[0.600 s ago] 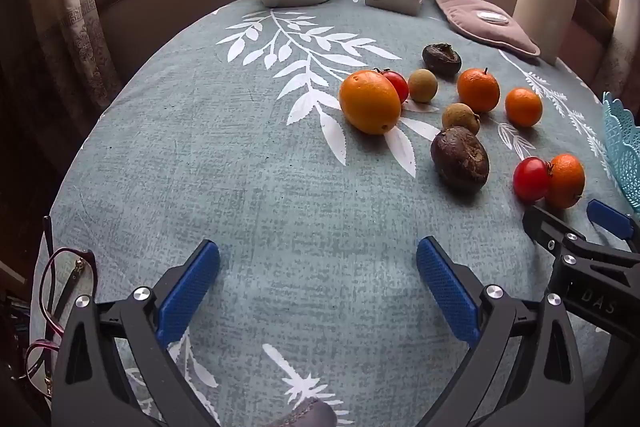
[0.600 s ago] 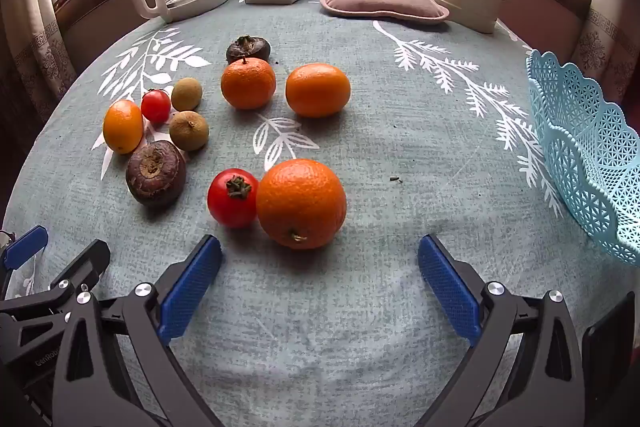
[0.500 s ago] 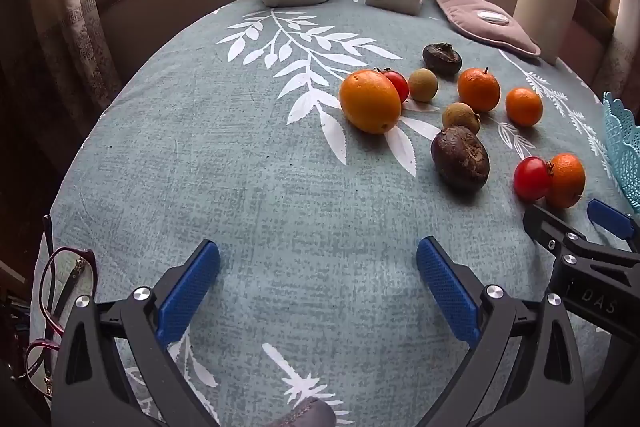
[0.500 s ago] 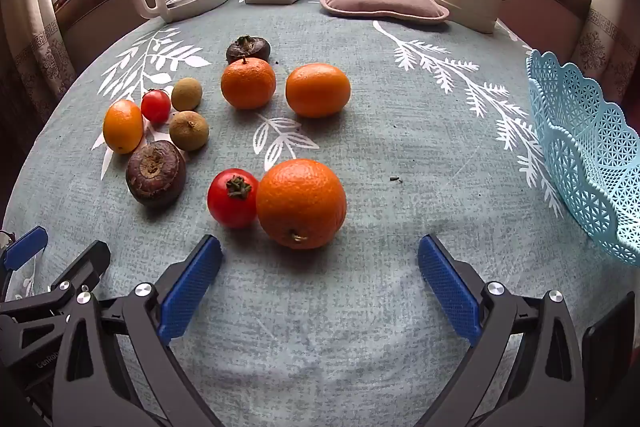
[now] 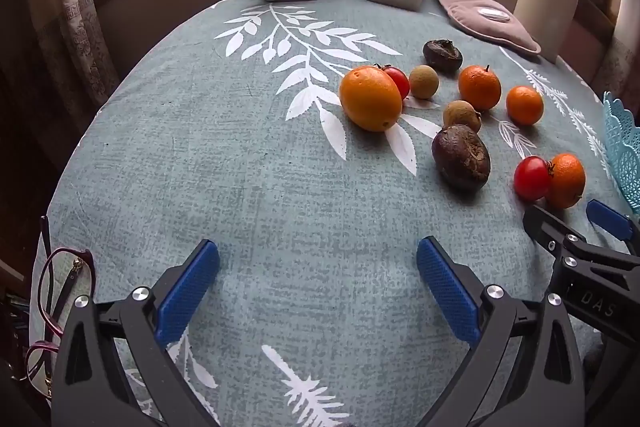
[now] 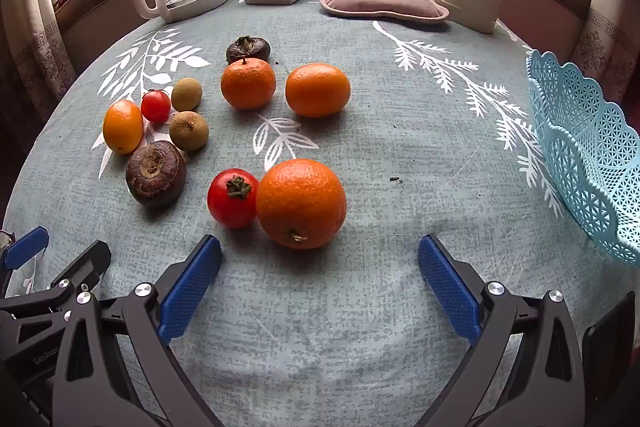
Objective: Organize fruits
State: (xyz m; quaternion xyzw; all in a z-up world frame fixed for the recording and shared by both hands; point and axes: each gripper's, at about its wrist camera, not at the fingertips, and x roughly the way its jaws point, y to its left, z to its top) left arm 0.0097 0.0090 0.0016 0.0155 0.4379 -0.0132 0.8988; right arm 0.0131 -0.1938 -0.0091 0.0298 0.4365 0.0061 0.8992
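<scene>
The left gripper (image 5: 318,281) hangs with ribbed blue pads spread wide over woven grey-green cloth, holding nothing; right of it the right gripper (image 6: 320,277) gapes equally wide and empty. Just ahead sit a glossy red tomato (image 6: 233,198) touching a dimpled round orange (image 6: 301,203); the lacy blue plastic basket (image 6: 588,163) stands far right.

I have both grippers low and level, pointing forward side by side. My left gripper (image 5: 318,281) stands with its blue-padded jaws spread wide and nothing between them; off to its right, the tips of the right gripper (image 5: 576,221) reach slightly further ahead. My right gripper (image 6: 320,281) is likewise spread wide and holds nothing, with the left gripper (image 6: 60,251) just beside it on its left.
</scene>
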